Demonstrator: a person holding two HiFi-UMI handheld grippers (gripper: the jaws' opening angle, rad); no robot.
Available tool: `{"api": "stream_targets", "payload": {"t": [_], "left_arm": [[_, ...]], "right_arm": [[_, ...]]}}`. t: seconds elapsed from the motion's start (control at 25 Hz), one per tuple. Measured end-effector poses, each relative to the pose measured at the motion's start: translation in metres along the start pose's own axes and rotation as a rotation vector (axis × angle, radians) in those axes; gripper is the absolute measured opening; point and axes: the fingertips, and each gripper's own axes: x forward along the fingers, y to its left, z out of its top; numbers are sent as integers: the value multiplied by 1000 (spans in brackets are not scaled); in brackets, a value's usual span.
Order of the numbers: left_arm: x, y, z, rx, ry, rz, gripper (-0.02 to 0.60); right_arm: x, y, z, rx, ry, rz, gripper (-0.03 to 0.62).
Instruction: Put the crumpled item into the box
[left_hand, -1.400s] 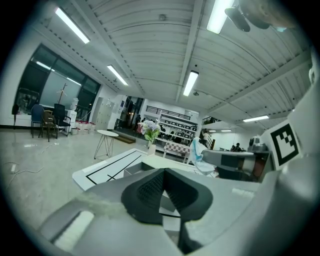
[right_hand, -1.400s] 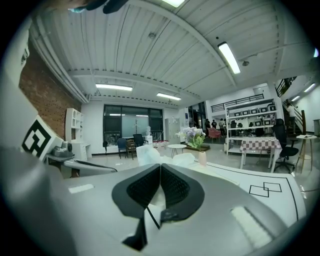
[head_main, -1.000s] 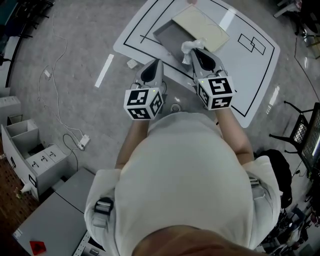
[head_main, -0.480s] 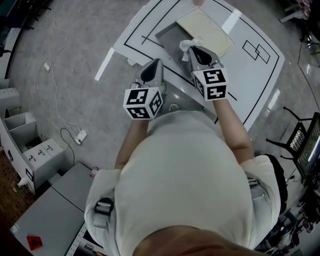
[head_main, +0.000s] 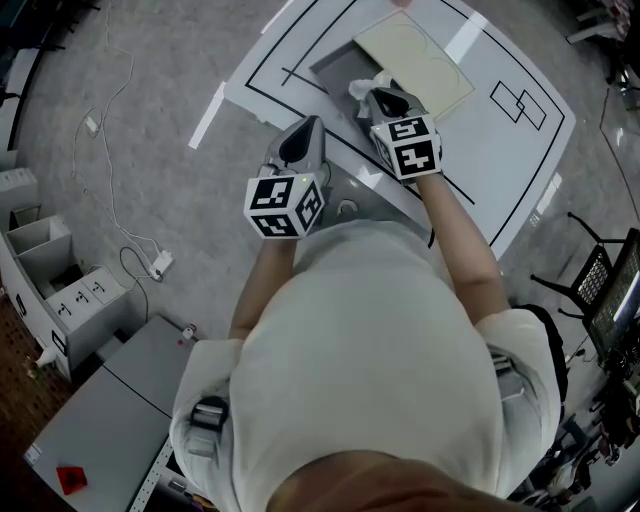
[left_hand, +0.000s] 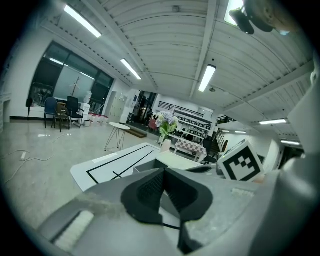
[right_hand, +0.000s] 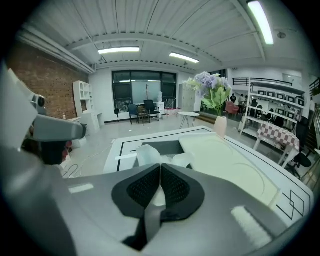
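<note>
Grip on crumpled item (head_main: 358, 88) at box (head_main: 338, 68)

Head view. Right gripper (head_main: 374, 98) reaches forward to the near side of the open grey box. The white crumpled item sticks out just past its tips and is seen against the box's grey inside. Whether the item touches the box cannot be told. Cream lid (head_main: 415, 50) lies flat beyond and to the right of those jaws, against the box's far side. Left gripper (head_main: 312, 125) sits nearer the person and left of the right one, tips pointing toward the box but short of it. Box rests on a white mat (head_main: 500, 130) marked with black lines.

Left gripper view. Jaws of the left gripper (left_hand: 164, 171) are pressed together. The dark ribbed pads meet along one line with nothing between them. Beyond the tips are the box's near wall and the lid. Right of the jaws is the right gripper's marker cube (left_hand: 240, 161).

Right gripper view. Jaws of the right gripper (right_hand: 160, 167) are closed almost fully on the crumpled item. A white strip shows in the narrow slit between the pads, and two white lobes bulge just past the tips. The box's grey inside lies directly beyond the lobes. The lid is ahead and to the right of the jaws. Far beyond it stands a vase of flowers (right_hand: 219, 125).
</note>
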Motion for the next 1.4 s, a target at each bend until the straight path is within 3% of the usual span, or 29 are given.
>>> {"api": "stream_targets", "payload": {"t": [0.52,0.88,1.0,1.4], "left_arm": [[-1,6,-5,-15,11,8,1],[-3,8,-5,-22,10,6,1],[-5,5,-4,-17,8,-1,0],[-20,-2,-2,-4,-1,-18,0]], "right_arm": [[30,10,-18,-48,156,37,9],[30,10,-19,-56,154,31,40],[27,12,-19,-57,150,37,87],[7,17,-14,-54,117,4,87]]}}
